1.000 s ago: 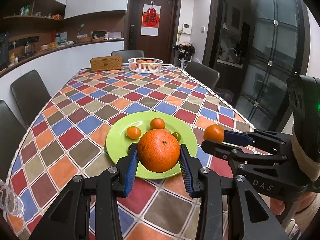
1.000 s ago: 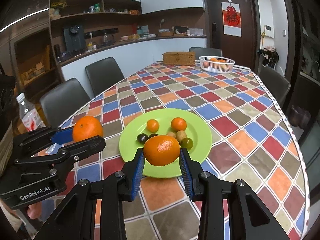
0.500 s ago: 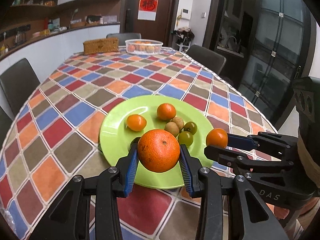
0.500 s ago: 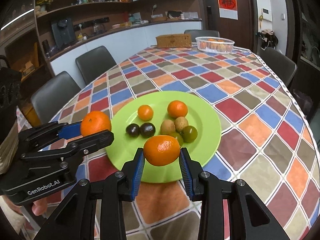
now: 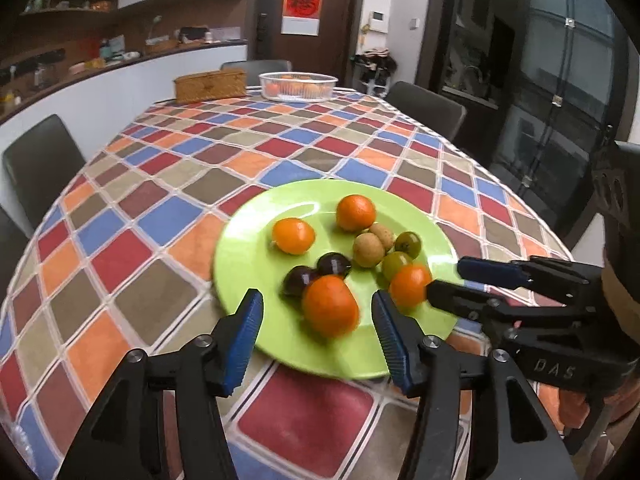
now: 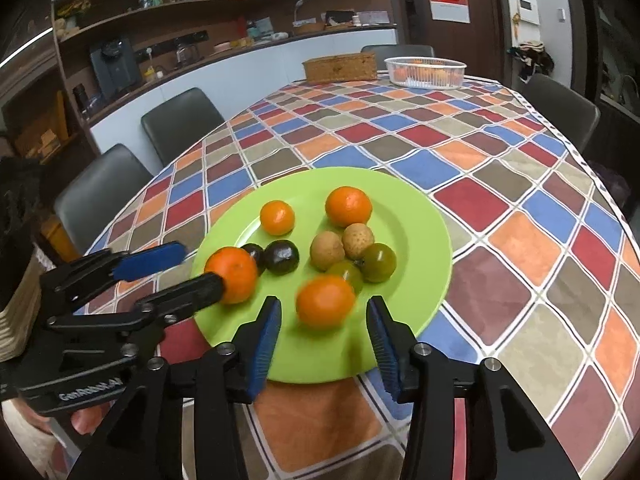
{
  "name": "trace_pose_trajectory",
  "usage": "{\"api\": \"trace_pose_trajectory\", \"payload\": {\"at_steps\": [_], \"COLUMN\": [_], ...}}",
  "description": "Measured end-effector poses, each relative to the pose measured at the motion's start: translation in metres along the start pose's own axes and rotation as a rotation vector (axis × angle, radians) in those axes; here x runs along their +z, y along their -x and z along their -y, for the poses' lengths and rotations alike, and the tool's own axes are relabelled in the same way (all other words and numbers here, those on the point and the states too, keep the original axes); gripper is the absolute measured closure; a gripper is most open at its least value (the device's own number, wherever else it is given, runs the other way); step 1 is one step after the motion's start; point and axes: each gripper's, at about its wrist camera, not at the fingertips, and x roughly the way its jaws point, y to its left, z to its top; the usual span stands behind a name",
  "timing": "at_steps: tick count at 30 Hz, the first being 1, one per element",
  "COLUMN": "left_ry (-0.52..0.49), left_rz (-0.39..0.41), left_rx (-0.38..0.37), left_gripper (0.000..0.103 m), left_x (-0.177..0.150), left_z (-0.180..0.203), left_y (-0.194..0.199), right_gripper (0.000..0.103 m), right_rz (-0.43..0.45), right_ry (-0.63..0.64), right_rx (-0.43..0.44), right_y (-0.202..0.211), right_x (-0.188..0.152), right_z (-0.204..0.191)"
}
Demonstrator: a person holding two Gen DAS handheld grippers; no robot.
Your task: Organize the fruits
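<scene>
Now both sets of jaws are opening — left gripper (image 5: 318, 326) around a large round orange (image 5: 330, 311), right gripper (image 6: 323, 326) around a smaller mandarin (image 6: 325, 306); both fruits on the lime-green round plate (image 5: 244, 256) — withdraw straight back without nudging them.

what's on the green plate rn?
On the green plate: four oranges, two dark plums, two tan fruits, two green ones. One green fruit is partly hidden behind the nearest orange. Anything under the fruit is covered.
</scene>
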Motion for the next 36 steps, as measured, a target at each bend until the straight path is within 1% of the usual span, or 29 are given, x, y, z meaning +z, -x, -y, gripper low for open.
{"api": "trace_pose_trajectory", "payload": {"at_steps": [5,6,8,10,12,14,16,20,24,27,30,36], "left_ry": [-0.005,-0.003,0.007,0.024,0.035,0.035,0.037,0.034,0.01,-0.007,-0.006,-0.021], "left_rz": [0.04,0.045,0.06,0.077,0.096,0.107,0.116,0.137,0.161,0.183,0.202,0.222], "left_rx": [0.047,0.057,0.07,0.076,0.094,0.114,0.135,0.142,0.172,0.198,0.205,0.204], "left_gripper": [0.047,0.045,0.044,0.038,0.035,0.034,0.03,0.022,0.015,0.014,0.008,0.005], "left_x": [-0.007,-0.007,-0.009,-0.01,-0.012,-0.013,-0.016,-0.024,-0.036,-0.043,-0.049,-0.058], "left_z": [0.007,0.009,0.012,0.015,0.019,0.024,0.03,0.041,0.055,0.064,0.071,0.081], "left_y": [0.027,0.032,0.045,0.059,0.075,0.086,0.1,0.123,0.146,0.162,0.177,0.197], "right_gripper": [0.057,0.057,0.047,0.042,0.038,0.032,0.029,0.024,0.023,0.021,0.02,0.02], "right_rz": [0.023,0.029,0.055,0.082,0.106,0.125,0.148,0.182,0.207,0.219,0.229,0.249], "right_ry": [-0.001,0.001,0.007,0.005,0.002,-0.003,-0.009,-0.009,-0.012,-0.016,-0.01,-0.01], "right_rx": [-0.038,-0.046,-0.065,-0.087,-0.109,-0.121,-0.134,-0.164,-0.169,-0.171,-0.176,-0.181], "right_y": [0.02,0.024,0.039,0.054,0.071,0.086,0.103,0.131,0.156,0.171,0.186,0.209], "right_x": [-0.006,-0.007,-0.01,-0.013,-0.015,-0.017,-0.021,-0.031,-0.045,-0.053,-0.061,-0.076], "right_z": [-0.002,-0.003,-0.005,-0.006,-0.009,-0.01,-0.012,-0.016,-0.02,-0.022,-0.024,-0.028]}}
